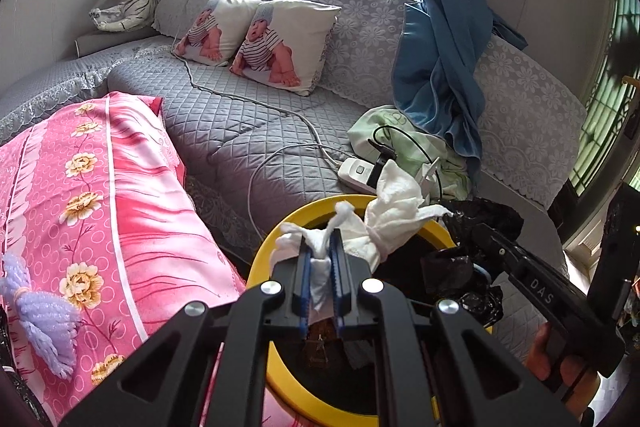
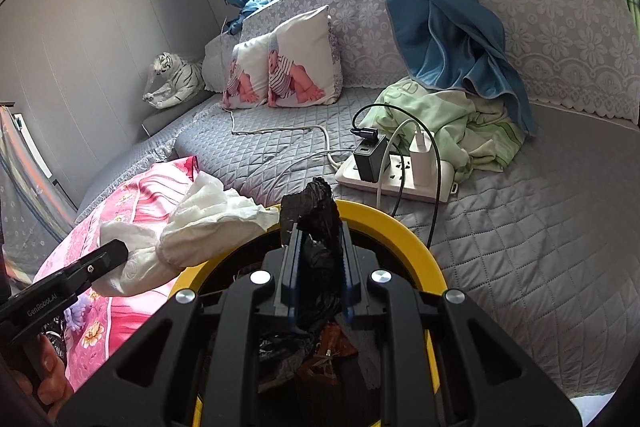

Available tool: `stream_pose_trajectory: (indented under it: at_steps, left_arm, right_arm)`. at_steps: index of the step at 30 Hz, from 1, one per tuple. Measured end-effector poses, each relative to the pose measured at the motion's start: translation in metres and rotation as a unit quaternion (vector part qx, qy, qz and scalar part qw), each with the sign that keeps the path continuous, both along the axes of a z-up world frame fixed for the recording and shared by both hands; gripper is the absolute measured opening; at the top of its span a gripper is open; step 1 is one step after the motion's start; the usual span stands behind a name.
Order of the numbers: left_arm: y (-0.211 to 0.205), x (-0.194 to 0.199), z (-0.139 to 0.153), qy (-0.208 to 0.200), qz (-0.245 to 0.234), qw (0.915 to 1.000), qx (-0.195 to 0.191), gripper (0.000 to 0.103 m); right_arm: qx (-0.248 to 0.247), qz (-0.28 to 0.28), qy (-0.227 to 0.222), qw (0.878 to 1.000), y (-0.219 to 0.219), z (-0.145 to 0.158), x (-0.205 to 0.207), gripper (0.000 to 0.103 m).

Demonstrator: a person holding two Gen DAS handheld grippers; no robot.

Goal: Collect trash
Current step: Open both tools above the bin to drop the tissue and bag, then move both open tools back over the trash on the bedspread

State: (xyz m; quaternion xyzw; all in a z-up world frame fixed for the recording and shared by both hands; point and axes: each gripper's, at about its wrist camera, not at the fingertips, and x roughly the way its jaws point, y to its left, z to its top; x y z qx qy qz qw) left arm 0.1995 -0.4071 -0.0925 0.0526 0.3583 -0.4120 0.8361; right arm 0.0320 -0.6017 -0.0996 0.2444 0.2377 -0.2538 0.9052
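Observation:
A yellow-rimmed trash bin (image 1: 276,239) stands against the grey bed, also in the right wrist view (image 2: 394,225). My left gripper (image 1: 320,251) is shut on crumpled white tissue paper (image 1: 394,211) and holds it over the bin's opening; the tissue also shows in the right wrist view (image 2: 200,223). My right gripper (image 2: 316,235) is shut on a crumpled black plastic bag (image 2: 314,205) above the bin's far rim; the bag shows in the left wrist view (image 1: 480,223). Dark trash lies inside the bin (image 2: 320,351).
A white power strip (image 2: 400,175) with chargers and cables lies on the quilt just behind the bin. A pink floral pillow (image 1: 100,207) sits left of the bin. A green cloth (image 2: 452,123), blue curtain (image 2: 440,27) and two baby-print cushions (image 1: 276,47) lie farther back.

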Motion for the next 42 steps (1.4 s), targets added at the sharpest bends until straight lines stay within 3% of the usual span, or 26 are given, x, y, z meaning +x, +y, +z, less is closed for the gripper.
stream_pose_trajectory:
  at_steps: [4,9,16,23,30,33,35,38,42]
  left_arm:
    - [0.003,0.003,0.001,0.004,0.005,1.0,-0.004,0.017]
    - [0.009,0.006,0.003,0.008,0.022,0.9997,-0.01,0.031]
    - [0.026,0.015,0.019,0.005,0.055,0.9981,-0.028,0.031]
    - [0.079,0.022,0.068,-0.036,0.099,0.9923,-0.064,0.031]
    - [0.185,0.014,0.111,-0.093,0.168,0.9783,-0.078,0.031]
    - [0.234,0.014,0.118,-0.115,0.203,0.9704,-0.062,0.033]
    - [0.264,0.017,0.116,-0.122,0.225,0.9656,-0.045,0.044]
    - [0.305,0.027,0.106,-0.123,0.262,0.9568,-0.023,0.048]
    - [0.351,0.05,0.084,-0.09,0.308,0.9471,-0.005,0.058]
  right_arm:
    - [0.001,-0.002,-0.001,1.0,0.0,0.001,-0.001,0.017]
    - [0.004,-0.015,0.001,1.0,-0.003,0.0,-0.003,0.038]
    - [0.009,-0.021,-0.001,1.0,-0.006,0.001,-0.007,0.039]
    - [-0.011,0.011,-0.022,1.0,0.015,0.025,-0.007,0.039]
    - [-0.036,0.103,-0.044,0.993,0.064,0.056,0.018,0.039]
    - [-0.03,0.16,-0.042,0.986,0.092,0.061,0.041,0.04]
    - [-0.039,0.192,-0.038,0.98,0.115,0.062,0.055,0.043]
    - [-0.052,0.243,-0.03,0.968,0.152,0.061,0.078,0.046]
    - [-0.057,0.306,-0.013,0.95,0.196,0.054,0.106,0.053]
